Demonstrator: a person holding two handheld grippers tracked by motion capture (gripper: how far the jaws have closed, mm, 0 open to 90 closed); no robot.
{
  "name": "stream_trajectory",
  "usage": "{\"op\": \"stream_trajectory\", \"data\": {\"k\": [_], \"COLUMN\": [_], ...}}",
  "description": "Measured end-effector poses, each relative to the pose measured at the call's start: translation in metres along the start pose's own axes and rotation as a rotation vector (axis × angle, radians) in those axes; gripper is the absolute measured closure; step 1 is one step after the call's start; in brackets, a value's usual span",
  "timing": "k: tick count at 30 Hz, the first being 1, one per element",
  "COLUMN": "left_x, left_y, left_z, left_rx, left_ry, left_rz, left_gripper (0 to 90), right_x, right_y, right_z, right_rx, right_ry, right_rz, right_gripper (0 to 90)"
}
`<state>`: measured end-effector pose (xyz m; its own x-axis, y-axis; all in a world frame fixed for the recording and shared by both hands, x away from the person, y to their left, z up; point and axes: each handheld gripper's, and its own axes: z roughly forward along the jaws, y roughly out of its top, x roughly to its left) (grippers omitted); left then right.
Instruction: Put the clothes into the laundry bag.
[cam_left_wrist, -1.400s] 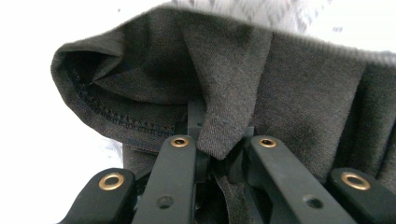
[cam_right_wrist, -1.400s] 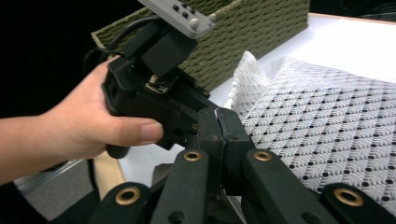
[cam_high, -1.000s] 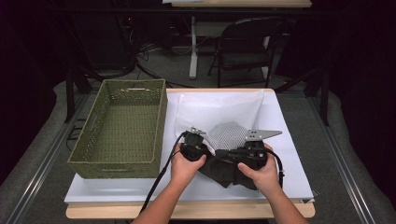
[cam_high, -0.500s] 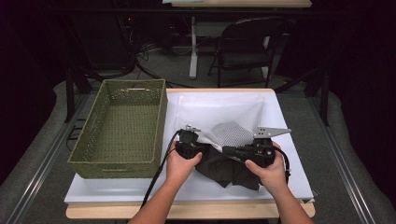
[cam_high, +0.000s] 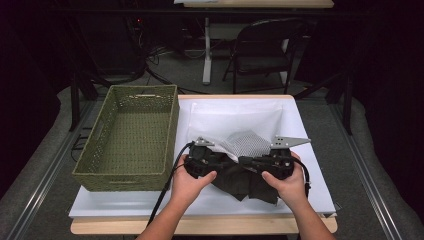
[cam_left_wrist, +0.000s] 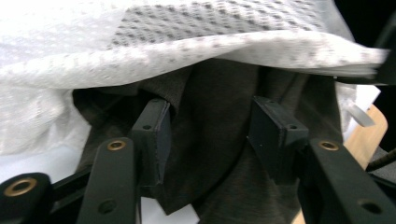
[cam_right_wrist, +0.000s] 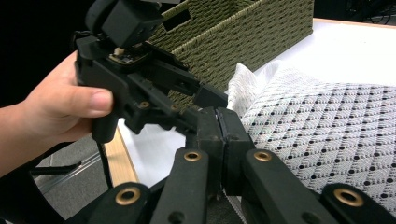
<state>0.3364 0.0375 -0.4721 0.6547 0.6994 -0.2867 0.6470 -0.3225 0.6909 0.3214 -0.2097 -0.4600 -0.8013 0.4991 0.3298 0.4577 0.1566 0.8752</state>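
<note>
Around the surface (cam_high: 300, 200) the room is dark, with a grey floor, cables and a folding chair (cam_high: 262, 52) beyond the far edge. White sheeting covers the surface, wood showing along its near edge. A green woven basket (cam_high: 127, 137) fills the left side. Near the middle of the near edge lies a dark garment (cam_high: 245, 182), with a white mesh bag (cam_high: 247, 142) lying over its far part. The left tool (cam_left_wrist: 208, 135) has just been opening, jaws apart with dark cloth between them, unpressed. The right tool (cam_right_wrist: 218, 140) is clenched, its jaws together at the bag's edge.
</note>
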Motion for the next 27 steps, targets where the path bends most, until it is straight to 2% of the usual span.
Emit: {"op": "stream_trajectory", "data": {"k": [4,9,16,20,21,23,27], "left_x": [-0.004,-0.003,-0.004,-0.007,-0.009,-0.010,-0.012], "left_y": [0.001,0.005,0.007,0.010,0.010,0.012,0.017], "left_z": [-0.002,-0.005,-0.005,0.000,0.001,0.006,0.012], "left_rx": [-0.007,-0.021,-0.023,-0.005,-0.007,-0.001,-0.010], "left_ry": [0.029,0.046,0.069,0.094,0.096,0.122,0.151], "left_rz": [0.020,0.018,0.037,0.070,0.064,0.079,0.101], "left_gripper": [46.5,46.6,46.4,45.7,45.7,45.6,45.6], "right_x": [-0.002,-0.001,-0.001,-0.001,-0.001,-0.001,0.001], "right_y": [-0.001,-0.001,0.000,0.000,0.000,0.000,0.000], "right_z": [0.000,0.000,-0.001,-0.002,-0.002,-0.002,-0.001], "right_rx": [0.008,0.010,0.003,-0.012,-0.016,-0.019,-0.024], "right_ry": [0.001,-0.001,-0.001,0.004,0.007,0.008,0.011], "right_rz": [0.006,0.004,0.001,0.015,0.019,0.021,0.022], "right_gripper": [89.2,89.2,89.1,89.2,89.2,89.2,89.1]}}
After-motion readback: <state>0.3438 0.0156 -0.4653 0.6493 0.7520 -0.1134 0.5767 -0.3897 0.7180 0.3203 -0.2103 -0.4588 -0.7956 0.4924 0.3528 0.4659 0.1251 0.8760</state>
